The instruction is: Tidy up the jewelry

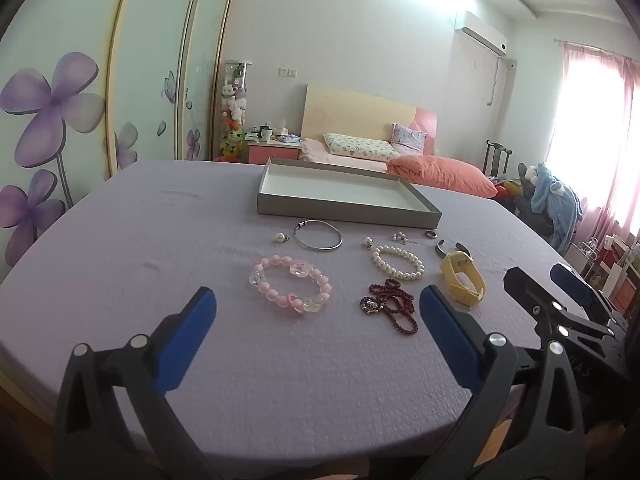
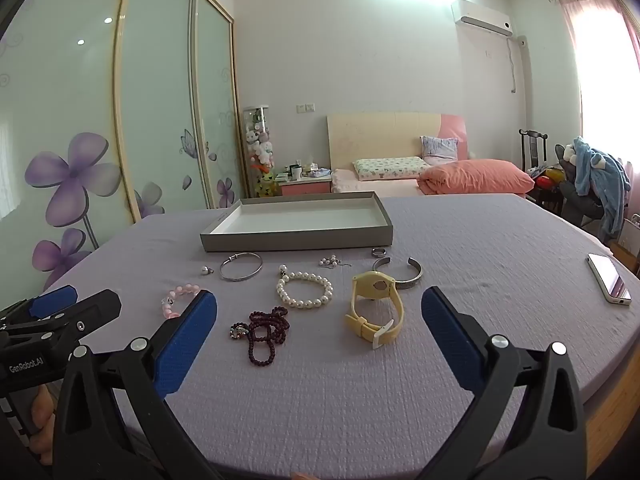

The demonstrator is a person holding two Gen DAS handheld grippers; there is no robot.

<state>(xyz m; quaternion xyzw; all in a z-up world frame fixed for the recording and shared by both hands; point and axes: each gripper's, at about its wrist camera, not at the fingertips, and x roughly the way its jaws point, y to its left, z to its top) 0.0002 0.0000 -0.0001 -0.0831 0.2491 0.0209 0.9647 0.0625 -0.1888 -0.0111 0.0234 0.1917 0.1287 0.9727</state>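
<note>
Jewelry lies spread on a lilac bedspread in front of a shallow grey tray (image 1: 344, 216) (image 2: 296, 240) with a white, empty floor. A pink bead bracelet (image 1: 291, 289) (image 2: 179, 295), a dark red bead string (image 1: 394, 308) (image 2: 264, 330), a pearl bracelet (image 1: 398, 263) (image 2: 305, 290), a yellow watch (image 1: 464, 278) (image 2: 376, 306), a silver bangle (image 1: 318, 235) (image 2: 241, 266), an open cuff (image 2: 400, 274), a ring (image 2: 378, 251) and small earrings (image 2: 330, 261) lie there. My left gripper (image 1: 318, 304) is open, short of the pink bracelet. My right gripper (image 2: 319, 308) is open, short of the watch.
A phone (image 2: 609, 278) lies on the bedspread at the right. Beyond the tray stand a second bed with a pink pillow (image 2: 476, 178), a nightstand (image 2: 306, 186) and sliding wardrobe doors (image 2: 160, 120) on the left. The bed's near edge shows below the grippers.
</note>
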